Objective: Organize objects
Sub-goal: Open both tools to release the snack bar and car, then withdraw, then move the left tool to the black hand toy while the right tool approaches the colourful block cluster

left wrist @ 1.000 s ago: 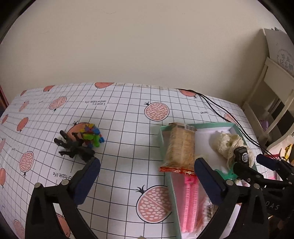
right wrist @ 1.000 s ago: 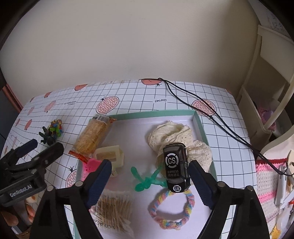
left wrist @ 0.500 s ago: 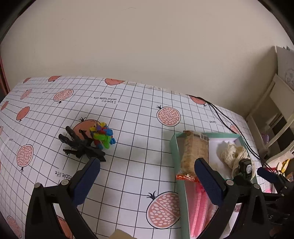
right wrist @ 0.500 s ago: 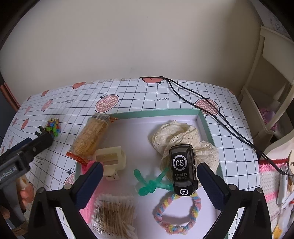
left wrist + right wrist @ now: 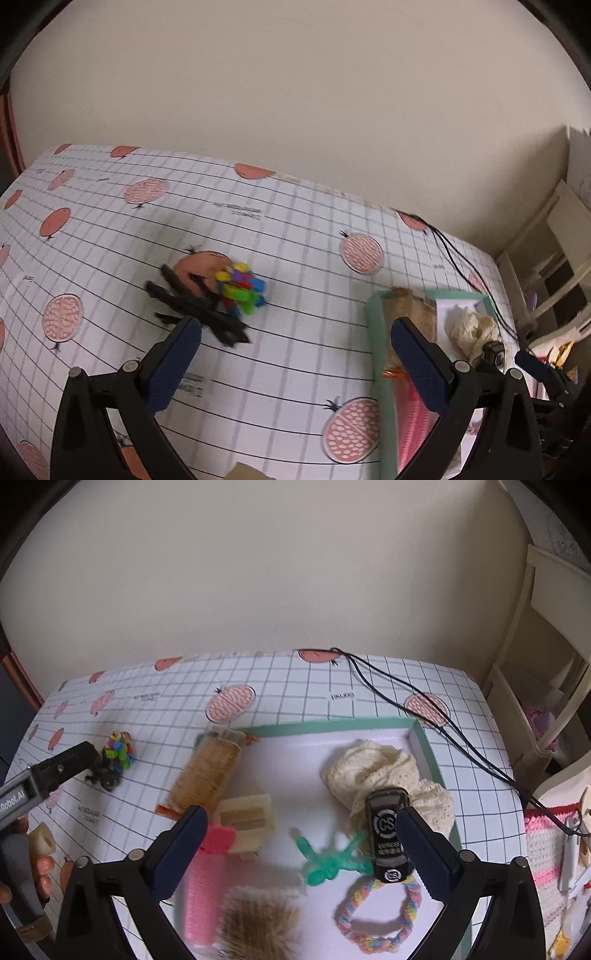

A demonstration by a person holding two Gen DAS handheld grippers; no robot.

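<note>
L gripper [image 5: 295, 354]: jaws spread wide, nothing between the pads, hanging above the counter [image 5: 295, 236] w/ its grid-and-pomegranate cover.
Black clips [image 5: 199, 310]: loose pile on the counter at approx 11 o'clock from the L gripper, just past its left pad; blurred, can't count them.
Coloured clips [image 5: 242, 286]: small bright bunch touching the black pile on its 3 o'clock side, partly over a pomegranate print.
Tray [image 5: 332, 727]: mint-rimmed, white inside, at 3 o'clock of the clips and well apart from them.
R gripper [image 5: 301, 849]: jaws spread apart, empty, hovering over the tray's near half.
Toy car [image 5: 388, 834]: black w/ "CS" roundels, lying on the lace cloth just inside the R gripper's right pad; contact w/ the pad can't be told.
Lace cloth [image 5: 373, 768]: cream bundle at the tray's 1 o'clock corner.
Green figure [image 5: 328, 856]: centre of tray, limbs splayed, right beside the car.
Braided ring [image 5: 376, 919]: pastel loop at 5 o'clock of the tray, under the car's nose.
Cracker pack [image 5: 210, 771]: lying across the tray's left rim, one end out on the counter.
Cream clip [image 5: 245, 819]: just inside the left rim, touching a pink roller [image 5: 205, 886] at its 7 o'clock.
Toothpick pack [image 5: 258, 923]: near edge of tray, blurred.
Cables [image 5: 406, 701]: two black leads crossing the counter past the tray's far-right corner.
Hand [image 5: 40, 871]: fingers on the L gripper's grip, at 9 o'clock in the right view.
</note>
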